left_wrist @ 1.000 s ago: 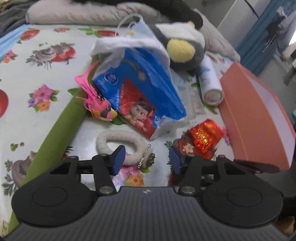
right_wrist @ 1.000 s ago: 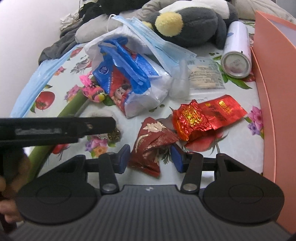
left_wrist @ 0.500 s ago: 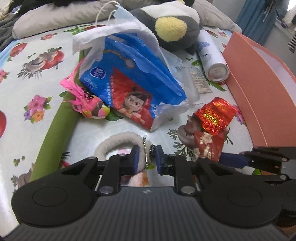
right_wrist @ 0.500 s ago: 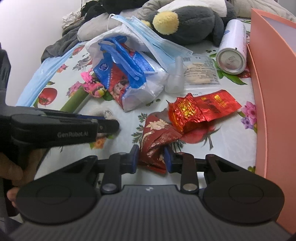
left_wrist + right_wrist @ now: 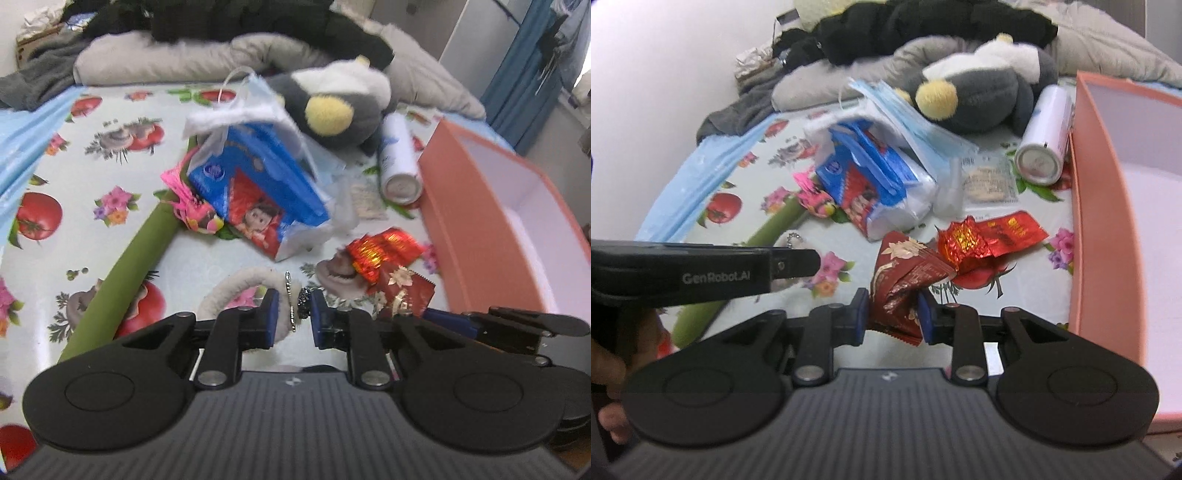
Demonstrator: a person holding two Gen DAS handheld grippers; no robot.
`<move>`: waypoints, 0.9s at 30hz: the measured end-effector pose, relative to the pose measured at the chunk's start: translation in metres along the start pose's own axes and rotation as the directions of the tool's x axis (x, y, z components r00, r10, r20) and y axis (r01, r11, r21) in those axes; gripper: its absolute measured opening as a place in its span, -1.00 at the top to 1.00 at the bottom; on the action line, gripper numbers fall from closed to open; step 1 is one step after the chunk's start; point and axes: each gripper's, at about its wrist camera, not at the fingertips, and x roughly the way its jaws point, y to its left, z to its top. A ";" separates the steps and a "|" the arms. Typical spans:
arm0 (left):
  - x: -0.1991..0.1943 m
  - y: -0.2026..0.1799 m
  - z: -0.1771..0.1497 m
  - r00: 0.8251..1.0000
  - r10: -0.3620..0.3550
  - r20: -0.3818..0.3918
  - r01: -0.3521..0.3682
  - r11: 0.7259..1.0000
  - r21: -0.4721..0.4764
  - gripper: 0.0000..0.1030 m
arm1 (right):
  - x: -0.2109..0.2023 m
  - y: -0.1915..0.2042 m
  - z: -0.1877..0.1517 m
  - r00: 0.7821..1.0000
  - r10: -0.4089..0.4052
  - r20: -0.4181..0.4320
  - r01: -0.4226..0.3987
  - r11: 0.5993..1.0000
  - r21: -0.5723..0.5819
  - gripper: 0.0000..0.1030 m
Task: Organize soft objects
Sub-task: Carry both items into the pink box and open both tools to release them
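Both tools lifted since earlier frame, jaws just closed: left tool (image 5: pixel 291 317) grasping fluffy white ring (image 5: pixel 236 291), right tool (image 5: pixel 892 317) grasping dark red packet (image 5: pixel 905 284). Pink box (image 5: pixel 1108 221) lies right of both; right hand nearer.

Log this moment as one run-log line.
left gripper: shut on fluffy white hair tie | right gripper: shut on dark red foil packet | both lifted off floral sheet | pink box: open, right
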 end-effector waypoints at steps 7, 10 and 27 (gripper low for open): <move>-0.046 -0.018 0.004 0.996 -0.038 0.078 0.042 0.998 -0.047 0.58 | -0.042 0.001 0.009 0.997 0.011 0.078 -0.011 1.000 0.000 0.39; -0.064 -0.030 0.012 0.993 -0.051 0.111 0.056 0.998 -0.043 0.58 | -0.060 -0.002 0.015 0.994 0.010 0.109 -0.010 1.000 -0.008 0.39; -0.113 -0.122 0.053 0.956 -0.181 0.230 0.171 0.983 0.064 0.58 | -0.152 -0.043 0.047 0.949 -0.067 0.309 0.067 0.998 0.012 0.39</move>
